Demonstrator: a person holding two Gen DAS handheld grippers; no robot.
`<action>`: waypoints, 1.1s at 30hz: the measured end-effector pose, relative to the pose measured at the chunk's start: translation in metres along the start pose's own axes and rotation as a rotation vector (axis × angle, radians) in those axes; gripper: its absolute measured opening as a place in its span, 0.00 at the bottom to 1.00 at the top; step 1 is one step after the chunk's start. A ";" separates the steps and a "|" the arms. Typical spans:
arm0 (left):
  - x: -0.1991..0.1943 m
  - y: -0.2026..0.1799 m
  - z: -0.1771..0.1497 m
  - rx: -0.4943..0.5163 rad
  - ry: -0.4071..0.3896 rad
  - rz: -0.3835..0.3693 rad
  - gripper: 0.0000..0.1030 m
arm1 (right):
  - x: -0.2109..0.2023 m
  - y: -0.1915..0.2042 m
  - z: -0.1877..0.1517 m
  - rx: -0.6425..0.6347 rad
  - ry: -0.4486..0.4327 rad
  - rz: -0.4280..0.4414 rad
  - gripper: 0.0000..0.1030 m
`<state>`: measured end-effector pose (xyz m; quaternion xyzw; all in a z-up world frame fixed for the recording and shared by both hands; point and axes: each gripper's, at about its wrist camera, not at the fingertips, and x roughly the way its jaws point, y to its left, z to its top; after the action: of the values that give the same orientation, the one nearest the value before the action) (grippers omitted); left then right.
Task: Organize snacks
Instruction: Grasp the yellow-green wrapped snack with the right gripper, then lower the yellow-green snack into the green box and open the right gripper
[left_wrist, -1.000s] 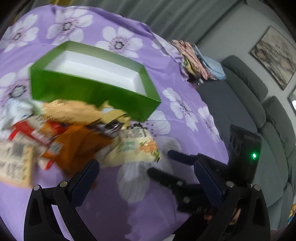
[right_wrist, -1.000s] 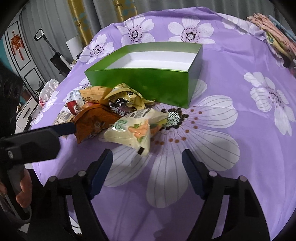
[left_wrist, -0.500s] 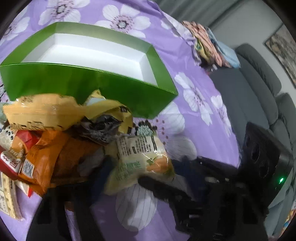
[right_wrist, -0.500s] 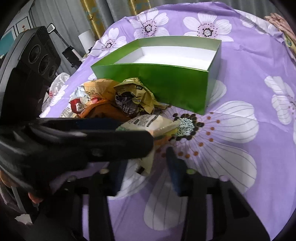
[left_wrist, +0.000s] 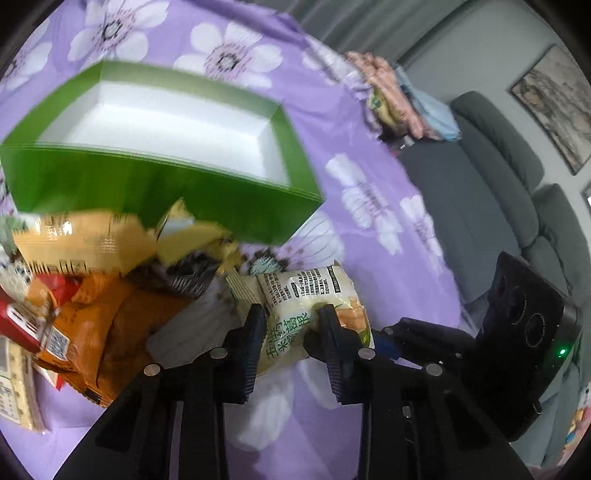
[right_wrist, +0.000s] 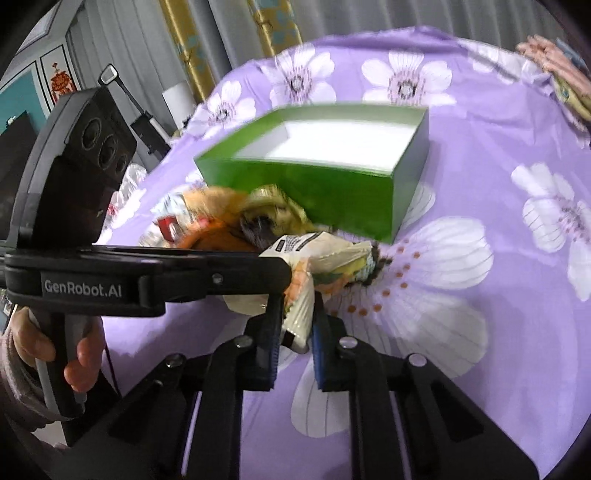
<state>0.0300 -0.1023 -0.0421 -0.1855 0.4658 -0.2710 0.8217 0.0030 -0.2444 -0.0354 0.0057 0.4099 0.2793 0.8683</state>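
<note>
Item: pale snack packet (left_wrist: 301, 317), cream with green print and an orange corner. A second ago both tools hang wide apart over the purple flowered tabletop (right_wrist: 498, 387), short of the pile, with nothing between their jaws. Now both have just been closing, and the same packet sits between each pair.

Left tool (left_wrist: 291, 314): jaws narrowed to a small gap, pads pressing the packet's printed face from either side. I read this as a clamp on the packet's middle.

Right tool (right_wrist: 297, 312): jaws drawn almost together, pinching the packet's thin lower end; the sealed edge shows between the pads. In the left wrist view this tool enters from the right and meets the packet at its orange corner.

Location: the packet lies at the near end of the snack pile (left_wrist: 96, 280), towards the tabletop's middle, just in front of the green box's near wall. It looks slightly raised off the cloth at the gripped end, though I cannot tell whether it is fully clear.

Green box (right_wrist: 332, 177): open, white inside, nothing in it that I can see.

Meaning for the task: I judge the pick of the first packet made; its transfer into the box is not yet done. The rest of the pile is untouched by either tool.
</note>
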 end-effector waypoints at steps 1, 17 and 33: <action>-0.004 -0.002 0.003 0.003 -0.010 -0.008 0.30 | -0.007 0.003 0.006 -0.013 -0.019 -0.002 0.15; -0.035 0.037 0.120 -0.013 -0.182 0.123 0.34 | 0.051 0.004 0.125 -0.054 -0.157 -0.025 0.43; -0.106 0.093 0.050 -0.090 -0.248 0.362 0.78 | 0.007 0.006 0.073 0.028 -0.189 -0.043 0.79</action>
<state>0.0543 0.0386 0.0016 -0.1675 0.3986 -0.0732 0.8987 0.0555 -0.2197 0.0091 0.0351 0.3299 0.2529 0.9088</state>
